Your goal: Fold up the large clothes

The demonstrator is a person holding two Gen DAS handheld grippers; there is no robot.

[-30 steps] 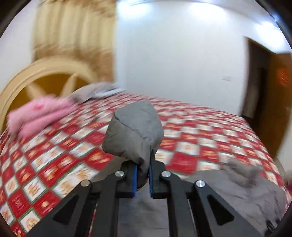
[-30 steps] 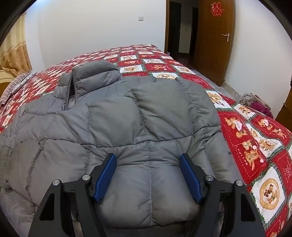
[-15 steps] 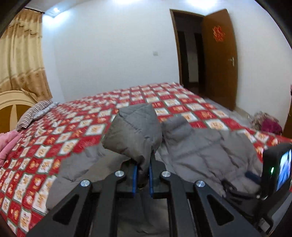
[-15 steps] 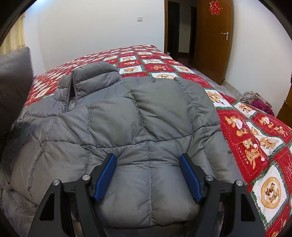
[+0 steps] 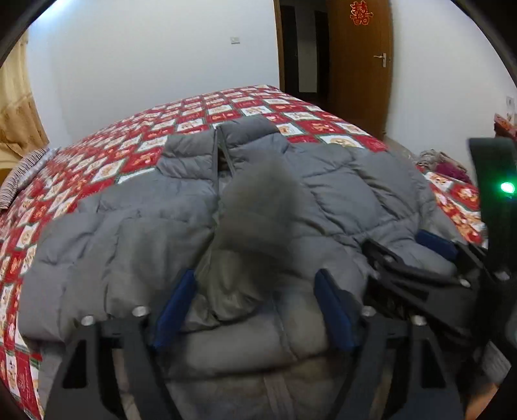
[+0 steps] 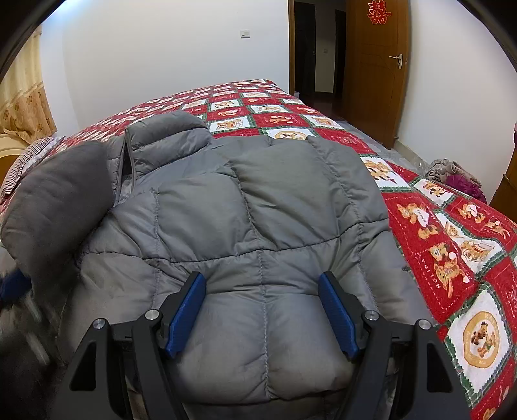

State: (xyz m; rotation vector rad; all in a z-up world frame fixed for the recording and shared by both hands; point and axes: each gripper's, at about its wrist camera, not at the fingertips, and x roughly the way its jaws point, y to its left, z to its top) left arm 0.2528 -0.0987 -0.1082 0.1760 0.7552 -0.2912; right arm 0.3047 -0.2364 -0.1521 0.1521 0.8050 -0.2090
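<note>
Left jaws (image 5: pixel 255 310) now apart, grey sleeve (image 5: pixel 258 206) released onto jacket (image 6: pixel 258 210).

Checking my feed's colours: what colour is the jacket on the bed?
Grey, quilted jacket; clearest in the right wrist view.

A red double-happiness sign (image 6: pixel 379 12) hangs on the door (image 6: pixel 374 80).

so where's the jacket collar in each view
left wrist: the stand-up collar sits upper centre, at the top of the zip, beyond the open left tongs.
right wrist: the collar sits upper left.
shared landmark: the wooden door with the red paper cutout, upper right in both.
</note>
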